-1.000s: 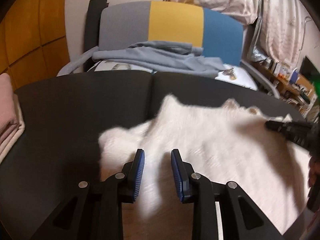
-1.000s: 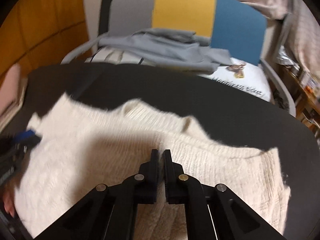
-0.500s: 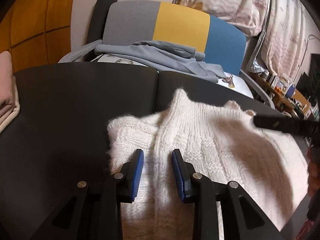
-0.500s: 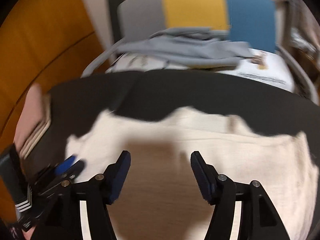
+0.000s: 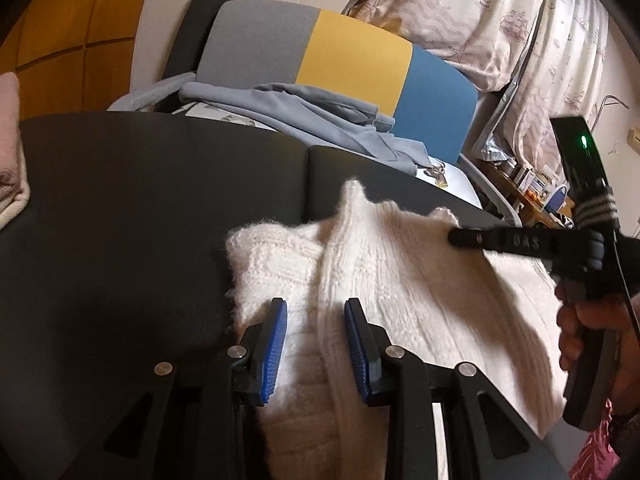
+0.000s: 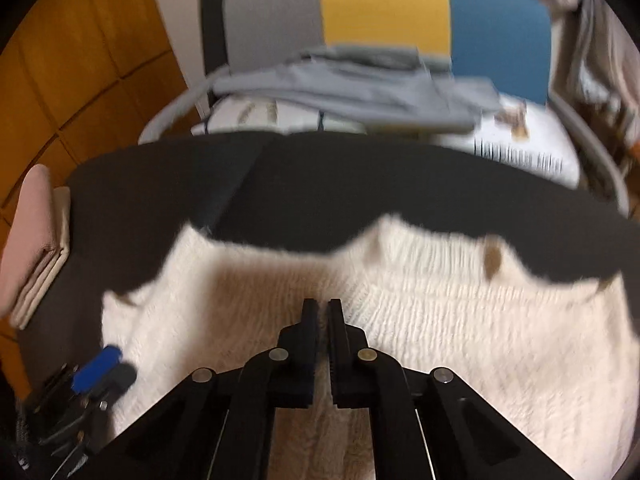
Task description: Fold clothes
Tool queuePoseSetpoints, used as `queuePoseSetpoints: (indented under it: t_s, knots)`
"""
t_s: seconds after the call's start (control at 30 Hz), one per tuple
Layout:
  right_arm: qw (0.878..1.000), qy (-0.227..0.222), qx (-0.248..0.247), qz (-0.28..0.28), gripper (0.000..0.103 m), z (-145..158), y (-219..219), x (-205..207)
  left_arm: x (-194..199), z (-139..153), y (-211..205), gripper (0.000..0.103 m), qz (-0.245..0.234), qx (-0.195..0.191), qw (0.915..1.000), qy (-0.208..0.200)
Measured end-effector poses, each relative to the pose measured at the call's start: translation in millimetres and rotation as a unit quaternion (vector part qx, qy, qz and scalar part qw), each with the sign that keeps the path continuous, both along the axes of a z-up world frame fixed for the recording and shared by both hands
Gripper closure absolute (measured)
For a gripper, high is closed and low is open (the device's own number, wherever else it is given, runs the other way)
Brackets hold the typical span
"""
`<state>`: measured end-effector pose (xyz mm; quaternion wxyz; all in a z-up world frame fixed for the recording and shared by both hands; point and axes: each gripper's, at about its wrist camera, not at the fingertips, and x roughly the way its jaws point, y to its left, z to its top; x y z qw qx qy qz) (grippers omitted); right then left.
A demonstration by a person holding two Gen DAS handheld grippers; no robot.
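Note:
A fluffy white knit sweater (image 5: pixel 404 280) lies spread on the black table (image 5: pixel 140 208), its collar toward the far edge (image 6: pixel 432 252). My left gripper (image 5: pixel 316 304) is open and low over the sweater's left part, with a raised fold of knit running between its blue pads (image 5: pixel 276 340). It also shows at the lower left of the right wrist view, left gripper (image 6: pixel 104 364). My right gripper (image 6: pixel 322 306) is shut above the sweater's middle, and no fabric shows pinched in it. From the left wrist view the right gripper (image 5: pixel 456 236) is a closed black bar over the sweater.
Behind the table stands a chair (image 5: pixel 352 52) with a grey, yellow and blue back, a grey garment (image 5: pixel 312 108) draped on its seat. Folded pink and beige clothes (image 6: pixel 36 248) lie at the table's left end. A person's hand (image 5: pixel 592 332) holds the right gripper. Curtains hang at the right.
The right gripper was shut a second ago, stood wide open half a second ago, and is shut again now. The left gripper stayed open over the same fold.

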<state>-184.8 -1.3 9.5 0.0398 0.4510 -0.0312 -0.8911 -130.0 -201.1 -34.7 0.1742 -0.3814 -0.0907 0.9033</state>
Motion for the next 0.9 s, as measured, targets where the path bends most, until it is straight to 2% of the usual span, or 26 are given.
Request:
queuePoseSetpoints:
  t_s: [0.1, 0.2, 0.27, 0.37, 0.43, 0.47, 0.5, 0.53, 0.57, 0.63, 0.7, 0.73, 0.77, 0.83, 0.9]
  knots:
    - [1.0, -0.004, 0.007, 0.005, 0.098, -10.9, -7.9, -9.0, 3.1, -1.2, 0.5, 0.073, -0.003, -0.003, 1.0, 0.002]
    - [1.0, -0.004, -0.015, 0.013, 0.097, -34.8, -3.0, -17.6, 7.3, 5.7, -1.6, 0.074, -0.003, -0.001, 1.0, -0.002]
    - [0.999, 0.012, -0.029, 0.015, 0.097, -37.0, 1.1, -16.1, 8.1, 14.2, -3.2, 0.075, 0.0, 0.009, 0.9999, -0.005]
    - [0.998, 0.013, -0.056, 0.01, 0.095, -38.1, 6.2, -16.0, 7.2, 34.9, 9.9, 0.075, -0.009, 0.033, 0.9993, 0.015]
    - [0.997, 0.008, -0.081, 0.017, 0.084, -34.6, 11.1, -15.1, -1.3, 42.5, 33.1, 0.074, -0.038, 0.023, 0.999, 0.01]
    - [0.996, 0.006, -0.093, 0.018, 0.078, -29.1, 15.5, -10.9, -7.2, 41.6, 48.4, 0.074, -0.056, 0.004, 0.9984, 0.001]
    - [0.995, 0.017, -0.094, 0.013, 0.067, -19.7, 22.7, -3.0, -13.3, 40.1, 64.1, 0.074, -0.076, -0.018, 0.9969, -0.008]
    - [0.996, 0.04, -0.084, 0.005, 0.061, -8.0, 31.9, 6.8, -18.9, 36.3, 80.2, 0.074, -0.085, -0.054, 0.9948, -0.018]
    - [0.996, 0.06, -0.067, -0.003, 0.059, 2.3, 42.4, 16.1, -22.3, 33.3, 92.2, 0.074, -0.087, -0.079, 0.9929, -0.021]
    - [0.996, 0.082, -0.015, -0.02, 0.059, 16.0, 66.9, 30.8, -28.0, 28.3, 96.4, 0.074, -0.092, -0.086, 0.9919, -0.016]
    - [0.997, 0.064, 0.021, -0.031, 0.062, 10.5, 93.8, 29.7, -33.7, 23.5, 99.4, 0.073, -0.097, -0.091, 0.9911, -0.011]
    - [0.998, 0.038, 0.038, -0.033, 0.076, 1.3, 108.3, 24.9, -36.6, 21.0, 101.0, 0.072, -0.099, -0.093, 0.9907, -0.009]
    - [0.998, 0.012, 0.056, -0.034, 0.083, -9.1, 120.9, 19.2, -39.5, 18.6, 102.5, 0.072, -0.102, -0.095, 0.9902, -0.006]
    - [0.996, -0.024, 0.081, -0.029, 0.086, -31.0, 140.8, 4.5, -45.2, 13.7, 105.6, 0.07, -0.107, -0.099, 0.9893, -0.001]
    - [0.996, -0.014, 0.081, -0.032, 0.083, -37.8, 156.8, -6.2, -50.9, 8.8, 108.6, 0.069, -0.112, -0.104, 0.9882, 0.004]
